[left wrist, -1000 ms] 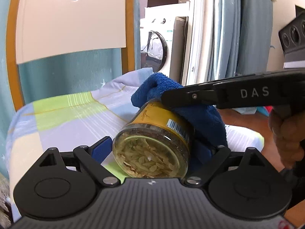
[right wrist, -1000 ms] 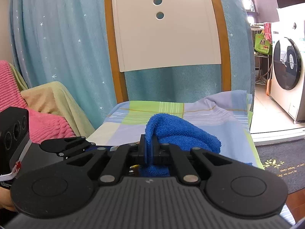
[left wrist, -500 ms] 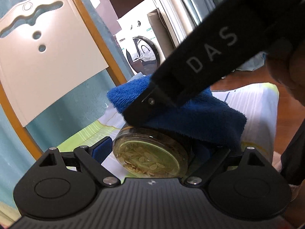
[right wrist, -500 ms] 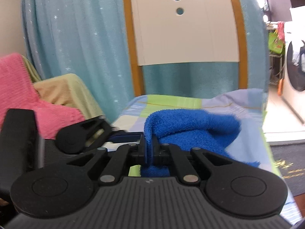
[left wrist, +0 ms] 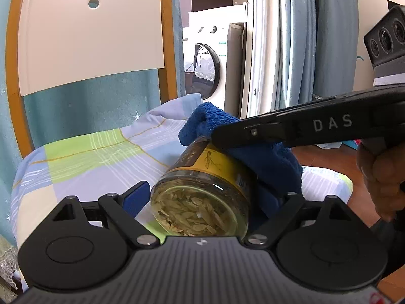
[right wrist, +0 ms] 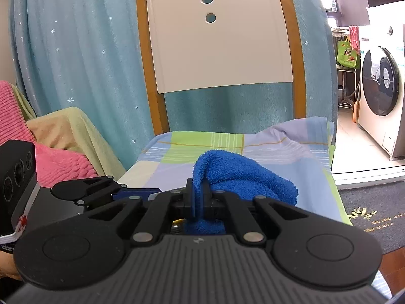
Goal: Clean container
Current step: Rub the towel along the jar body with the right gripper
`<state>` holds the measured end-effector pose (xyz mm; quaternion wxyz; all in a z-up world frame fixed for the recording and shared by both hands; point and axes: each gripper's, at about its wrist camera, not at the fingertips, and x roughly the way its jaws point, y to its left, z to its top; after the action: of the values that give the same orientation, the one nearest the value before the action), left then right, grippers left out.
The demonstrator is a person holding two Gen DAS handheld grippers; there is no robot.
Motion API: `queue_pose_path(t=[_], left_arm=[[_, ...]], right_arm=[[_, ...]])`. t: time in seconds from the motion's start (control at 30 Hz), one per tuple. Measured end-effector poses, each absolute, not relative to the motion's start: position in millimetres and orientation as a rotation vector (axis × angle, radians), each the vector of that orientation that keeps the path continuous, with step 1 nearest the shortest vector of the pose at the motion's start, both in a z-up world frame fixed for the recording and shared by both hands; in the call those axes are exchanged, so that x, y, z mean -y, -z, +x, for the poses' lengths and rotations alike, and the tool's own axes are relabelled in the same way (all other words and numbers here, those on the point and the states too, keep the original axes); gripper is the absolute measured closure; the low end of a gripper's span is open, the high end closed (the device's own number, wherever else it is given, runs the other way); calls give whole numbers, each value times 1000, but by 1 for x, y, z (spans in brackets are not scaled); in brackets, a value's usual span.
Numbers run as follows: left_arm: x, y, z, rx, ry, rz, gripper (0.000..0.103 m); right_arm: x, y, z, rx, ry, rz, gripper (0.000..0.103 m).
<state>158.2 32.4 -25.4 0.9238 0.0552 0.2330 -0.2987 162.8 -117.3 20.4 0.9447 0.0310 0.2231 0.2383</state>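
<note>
While the left gripper (left wrist: 202, 200) clamps the jar (left wrist: 202, 197) on its side above the checked cloth (left wrist: 96, 157), the right gripper (right wrist: 201, 200) pinches a blue towel (right wrist: 243, 177) onto its label.

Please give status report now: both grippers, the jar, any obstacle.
Left gripper shut on clear glass jar with yellow label, held sideways. Right gripper shut on blue terry cloth, pressed over jar's far end. No obstacle seen.
</note>
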Motion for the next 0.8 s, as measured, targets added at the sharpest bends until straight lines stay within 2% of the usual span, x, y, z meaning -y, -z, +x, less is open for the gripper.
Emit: queue_pose_path(t=[0.6,0.8], left_arm=[[-31,25,157,-473,615,134,14],[-29,24,156,-469,612,141,14]], right_arm=[[101,-23,154,-459,-554,-24,101],[119,-26,171,-482,-465,44,101]])
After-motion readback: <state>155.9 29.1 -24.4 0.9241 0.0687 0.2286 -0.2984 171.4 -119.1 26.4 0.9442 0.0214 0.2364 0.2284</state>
